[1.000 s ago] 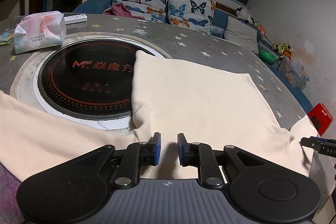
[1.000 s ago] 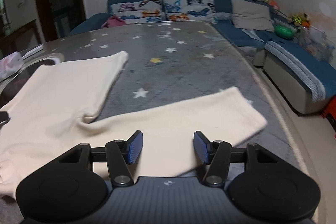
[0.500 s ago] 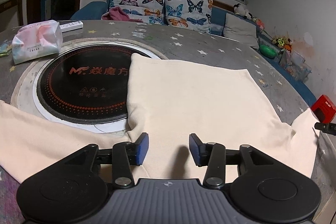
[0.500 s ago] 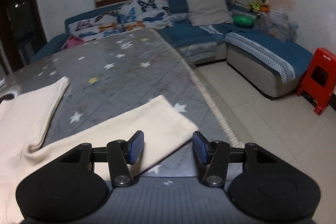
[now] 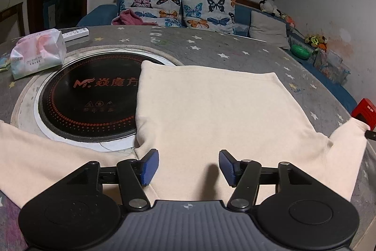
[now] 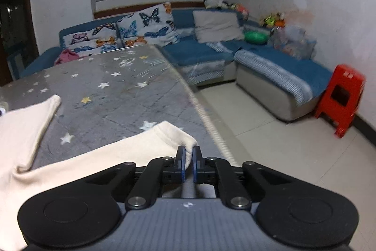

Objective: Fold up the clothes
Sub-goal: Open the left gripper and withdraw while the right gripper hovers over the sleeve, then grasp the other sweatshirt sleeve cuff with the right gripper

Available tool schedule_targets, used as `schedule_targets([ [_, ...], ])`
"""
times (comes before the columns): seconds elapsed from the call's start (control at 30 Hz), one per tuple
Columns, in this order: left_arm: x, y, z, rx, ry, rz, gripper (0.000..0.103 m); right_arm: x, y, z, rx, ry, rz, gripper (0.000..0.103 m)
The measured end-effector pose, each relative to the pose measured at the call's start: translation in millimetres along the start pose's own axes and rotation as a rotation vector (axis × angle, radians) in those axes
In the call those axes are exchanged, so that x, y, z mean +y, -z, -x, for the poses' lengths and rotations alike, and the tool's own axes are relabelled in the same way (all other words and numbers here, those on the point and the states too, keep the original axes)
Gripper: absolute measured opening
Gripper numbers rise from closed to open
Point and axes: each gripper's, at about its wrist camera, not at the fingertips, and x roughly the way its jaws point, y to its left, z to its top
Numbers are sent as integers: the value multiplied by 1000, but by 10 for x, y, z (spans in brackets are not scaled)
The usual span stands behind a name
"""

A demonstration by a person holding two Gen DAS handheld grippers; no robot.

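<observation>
A cream long-sleeved top (image 5: 211,109) lies flat on the grey star-patterned table (image 5: 211,48), its body partly over a black round cooktop (image 5: 89,98). My left gripper (image 5: 188,167) is open and empty, just above the garment's near edge. In the right wrist view my right gripper (image 6: 188,165) is shut on the cuff end of the right sleeve (image 6: 141,149), near the table's right edge. The tip of the right gripper (image 5: 371,134) shows at the far right of the left wrist view.
A tissue pack (image 5: 37,55) and a white remote (image 5: 75,33) sit at the table's far left. A blue sofa (image 6: 270,67) with butterfly cushions (image 5: 176,8) runs behind and to the right. A red stool (image 6: 340,98) stands on the tiled floor.
My left gripper opened wide and pulled back a little. My right gripper swung right to the sleeve's end and shut on the cuff.
</observation>
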Motion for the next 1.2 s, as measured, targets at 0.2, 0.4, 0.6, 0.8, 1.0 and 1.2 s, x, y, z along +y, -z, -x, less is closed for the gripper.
schedule_targets([
  [0.2, -61, 25, -12, -7, -10, -32, 68, -71, 141, -28, 38, 31, -3, 5],
  [0.4, -71, 11, -3, -2, -12, -35, 68, -35, 81, 50, 20, 27, 12, 10],
  [0.6, -144, 4, 72, -8, 1, -58, 68, 144, 49, 264, -6, -65, 62, 26],
  [0.8, -314, 121, 274, -24, 75, -158, 67, 604, 99, 535, 25, -299, 185, 38],
  [1.0, -351, 334, 473, -20, 152, -230, 40, 1228, 233, 780, 36, -504, 362, 40],
  [1.2, -388, 522, 511, -13, 221, -280, 25, 1801, 434, 900, 57, -641, 512, 40],
])
